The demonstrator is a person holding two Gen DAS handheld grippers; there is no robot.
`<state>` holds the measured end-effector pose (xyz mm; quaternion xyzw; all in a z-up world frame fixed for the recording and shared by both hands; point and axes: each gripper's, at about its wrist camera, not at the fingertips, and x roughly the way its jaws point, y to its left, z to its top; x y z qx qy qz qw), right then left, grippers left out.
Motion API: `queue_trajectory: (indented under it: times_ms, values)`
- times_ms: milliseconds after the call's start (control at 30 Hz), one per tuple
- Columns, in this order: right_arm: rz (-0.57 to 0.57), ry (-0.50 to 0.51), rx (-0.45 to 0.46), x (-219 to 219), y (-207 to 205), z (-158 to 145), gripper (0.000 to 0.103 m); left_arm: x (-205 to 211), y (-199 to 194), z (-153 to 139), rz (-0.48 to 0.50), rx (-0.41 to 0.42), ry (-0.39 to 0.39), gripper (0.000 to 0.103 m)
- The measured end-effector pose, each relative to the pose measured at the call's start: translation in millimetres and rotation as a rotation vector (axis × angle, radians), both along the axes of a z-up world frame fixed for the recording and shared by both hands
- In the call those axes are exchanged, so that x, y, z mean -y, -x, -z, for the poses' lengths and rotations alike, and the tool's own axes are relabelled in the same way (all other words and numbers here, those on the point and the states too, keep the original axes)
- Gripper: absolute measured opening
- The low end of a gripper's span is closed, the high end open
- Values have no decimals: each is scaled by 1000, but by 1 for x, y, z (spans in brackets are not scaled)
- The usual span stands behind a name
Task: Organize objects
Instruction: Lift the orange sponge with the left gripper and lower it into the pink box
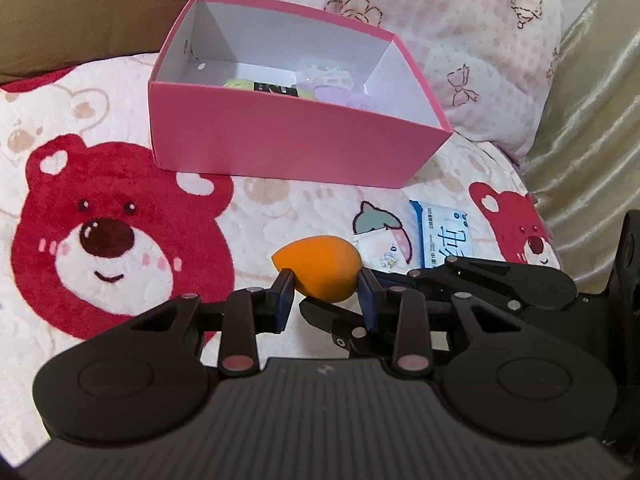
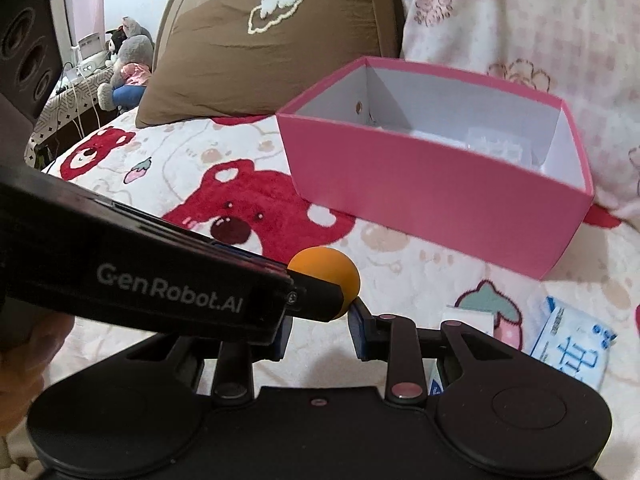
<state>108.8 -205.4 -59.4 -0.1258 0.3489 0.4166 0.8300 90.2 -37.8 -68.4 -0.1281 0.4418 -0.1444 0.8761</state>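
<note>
An orange teardrop makeup sponge (image 1: pixel 316 268) hangs above the bear-print blanket, clamped between the blue pads of my left gripper (image 1: pixel 326 288), which is shut on it. My right gripper (image 2: pixel 320 320) comes in from the right, and its narrow jaws close around the sponge's (image 2: pixel 324 270) round end. One of its pads is hidden behind the left gripper's black housing (image 2: pixel 160 280). An open pink box (image 1: pixel 280 136) stands just beyond on the bed, with several small items (image 1: pixel 340 88) inside.
A blue-and-white wet-wipe pack (image 1: pixel 444 236) and a small white sachet (image 1: pixel 380 250) lie on the blanket to the right, in front of the box (image 2: pixel 420 184). A brown pillow (image 2: pixel 260 52) and pink bedding sit behind it. A gold curtain (image 1: pixel 592 120) hangs at the right.
</note>
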Motion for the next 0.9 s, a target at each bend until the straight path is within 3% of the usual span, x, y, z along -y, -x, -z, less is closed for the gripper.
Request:
queue_trajectory:
  times_ms: [100, 333, 500, 900]
  values:
    - [-4, 18, -2, -2, 3, -10, 35, -1, -3, -10, 4, -25, 11, 33]
    - [19, 9, -20, -2, 1, -34, 35, 3, -1, -34, 34, 10, -26, 32]
    - [8, 12, 35, -2, 3, -52, 35, 10, -2, -59, 55, 47, -81, 33]
    - [-17, 24, 98, -7, -7, -89, 35, 12, -19, -94, 61, 59, -99, 33]
